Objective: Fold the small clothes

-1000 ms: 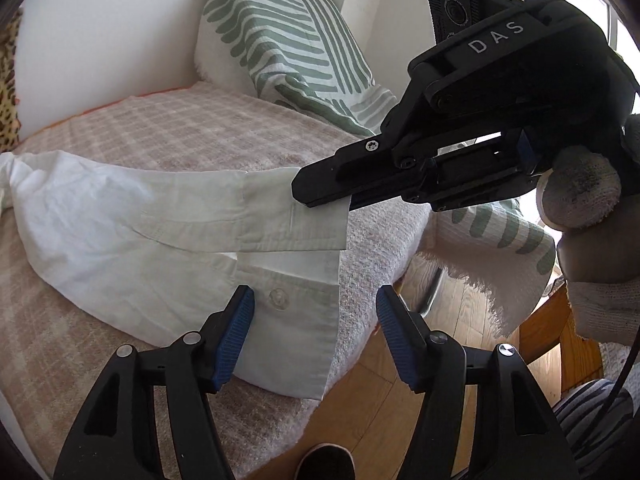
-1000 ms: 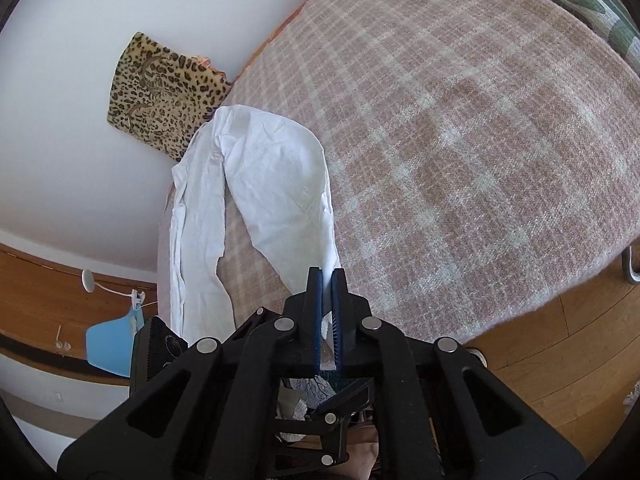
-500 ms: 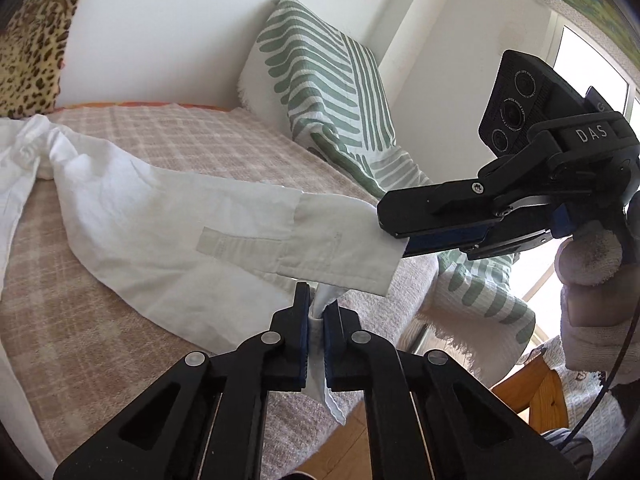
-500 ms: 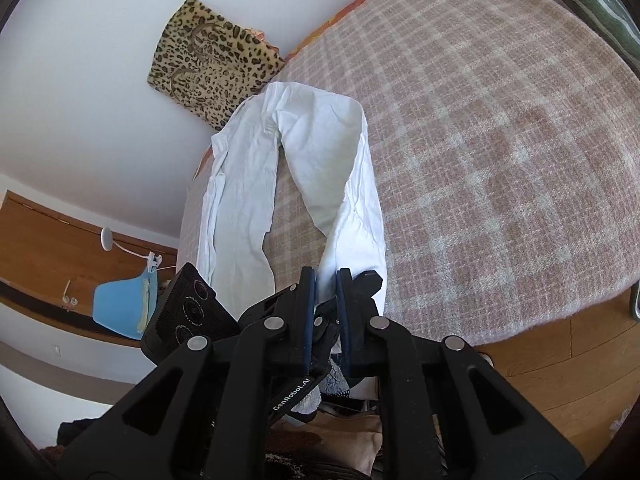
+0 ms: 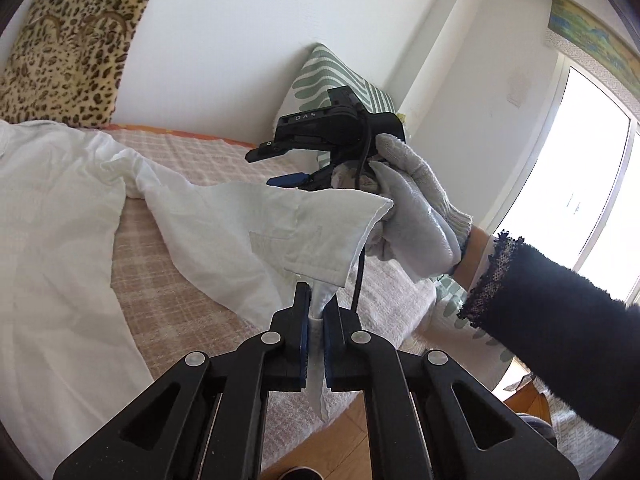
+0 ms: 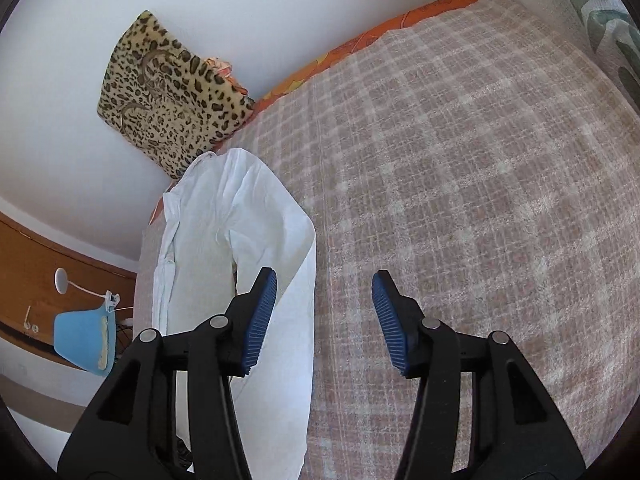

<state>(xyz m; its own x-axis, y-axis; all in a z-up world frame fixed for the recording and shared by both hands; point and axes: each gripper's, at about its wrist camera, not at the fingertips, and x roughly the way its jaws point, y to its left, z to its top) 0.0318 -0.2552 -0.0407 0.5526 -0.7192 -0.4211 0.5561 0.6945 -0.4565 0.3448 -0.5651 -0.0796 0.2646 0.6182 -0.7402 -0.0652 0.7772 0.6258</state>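
- Left tool (image 5: 316,312): jaws closed on a pinch of white cloth at the cuff end of the shirt sleeve (image 5: 256,236). A short tail of the cloth hangs below the pads, over the near edge of the bed (image 6: 480,184).
- Right tool (image 6: 324,312): jaws apart, having just been opening. Nothing lies between the pads; only the checked bedcover shows through the gap. In the left wrist view this tool (image 5: 288,168) hovers above and just beyond the cuff, apart from it, carried by a gloved hand (image 5: 416,216).
- White shirt (image 6: 224,240): the task's garment, lying toward the bed's far corner where the leopard-print cushion (image 6: 172,96) leans on the wall. Its body runs along that side edge. One sleeve stretches from the body to the near edge, ending at the left tool.
- Key relation: the sleeve's long axis runs from the shoulder near the cushion down to the held cuff. From the right tool the sleeve lies to the left, its edge just beside the left pad.
- Nearer hand: the left already holds the cuff. The right is free, so it is judged the likelier hand for any fresh grip farther up the sleeve or on the shirt body.
- Striped cushion (image 5: 340,80): stands at the opposite far corner, well apart from the shirt.
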